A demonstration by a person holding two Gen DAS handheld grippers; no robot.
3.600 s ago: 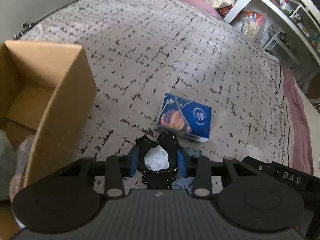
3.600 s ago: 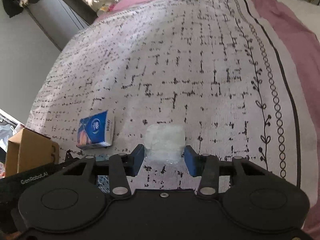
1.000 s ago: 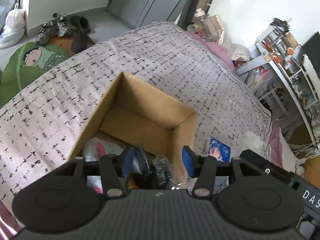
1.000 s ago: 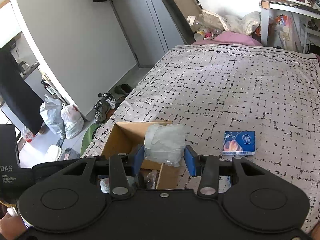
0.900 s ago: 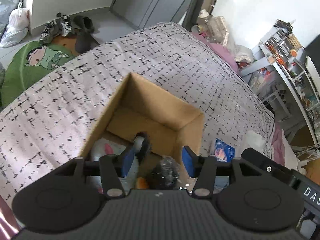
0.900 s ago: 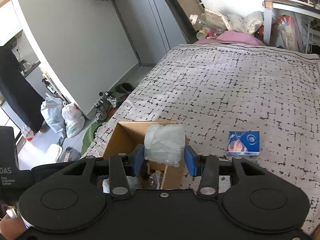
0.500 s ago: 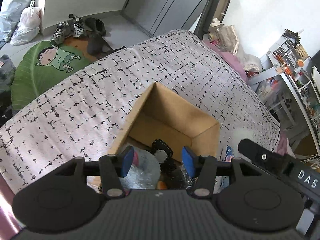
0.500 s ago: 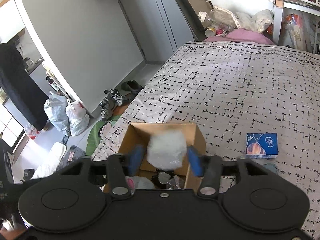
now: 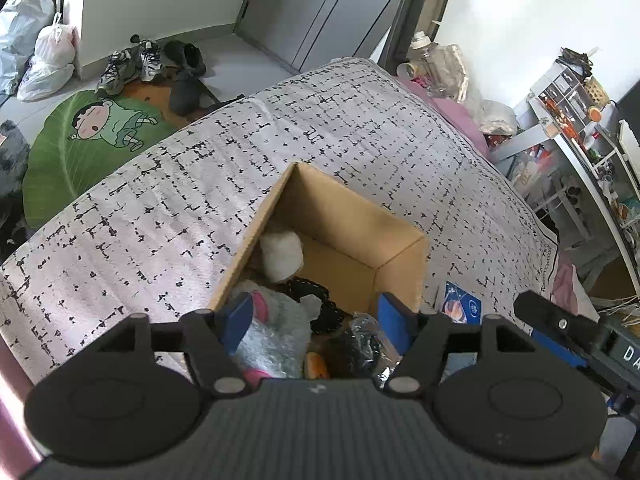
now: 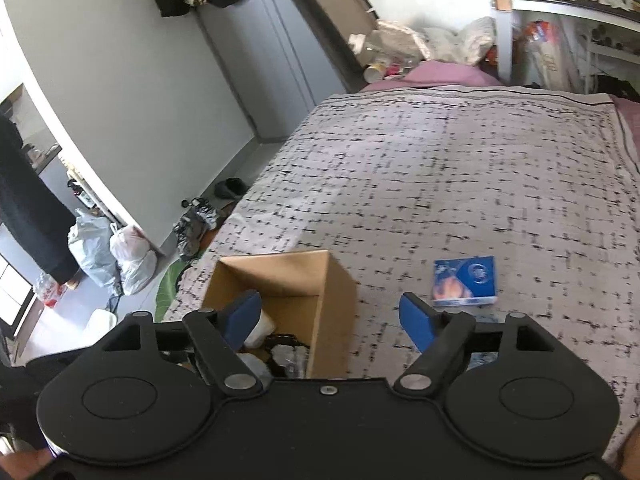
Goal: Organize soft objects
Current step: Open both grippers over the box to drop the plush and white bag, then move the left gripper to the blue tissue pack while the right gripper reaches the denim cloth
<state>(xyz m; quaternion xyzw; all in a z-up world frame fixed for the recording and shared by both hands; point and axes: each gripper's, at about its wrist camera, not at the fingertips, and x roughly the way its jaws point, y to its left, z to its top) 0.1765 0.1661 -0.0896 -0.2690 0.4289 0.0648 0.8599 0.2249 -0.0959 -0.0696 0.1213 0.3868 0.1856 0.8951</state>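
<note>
Left wrist view: both grippers' jaws spread empty above the filled cardboard box [image 9: 400,256], blue packet [image 9: 462,308] beside.

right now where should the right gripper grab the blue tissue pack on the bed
Come from above and pinch the tissue pack across its two longer edges. It lies flat on the bed, apart from the box, so both sides look free for the fingers.

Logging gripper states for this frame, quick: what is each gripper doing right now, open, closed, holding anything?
Left gripper: jaws open, holding nothing, above the cardboard box.
Right gripper: jaws open, holding nothing.
</note>
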